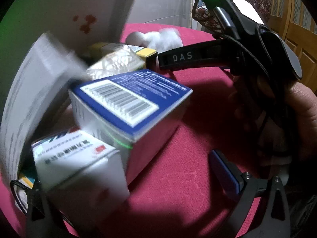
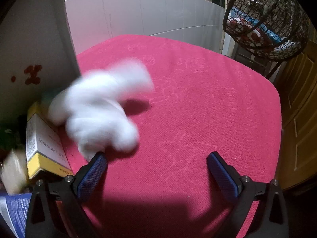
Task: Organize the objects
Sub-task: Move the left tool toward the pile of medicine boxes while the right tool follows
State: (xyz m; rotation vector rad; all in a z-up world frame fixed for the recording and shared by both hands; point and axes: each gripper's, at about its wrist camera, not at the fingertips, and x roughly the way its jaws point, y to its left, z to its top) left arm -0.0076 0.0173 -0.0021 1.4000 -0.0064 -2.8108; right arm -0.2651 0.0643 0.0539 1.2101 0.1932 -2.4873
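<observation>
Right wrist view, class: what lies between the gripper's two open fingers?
Only bare pink cloth; the white cotton sits just beyond the left fingertip.

In the left wrist view the left gripper's (image 1: 126,180) left finger is hidden behind a motion-smeared white carton (image 1: 79,164), and the large pale box (image 1: 33,91) at the left edge is too blurred to read and partly cut off. The yellow-ended box (image 1: 146,52) lies mostly covered by a crinkled foil packet (image 1: 116,63). In the right wrist view the white cotton wad (image 2: 101,111) is a soft smear (its outline cannot be made out), and the blue box (image 2: 13,212) is cropped by the frame's lower left edge.
</observation>
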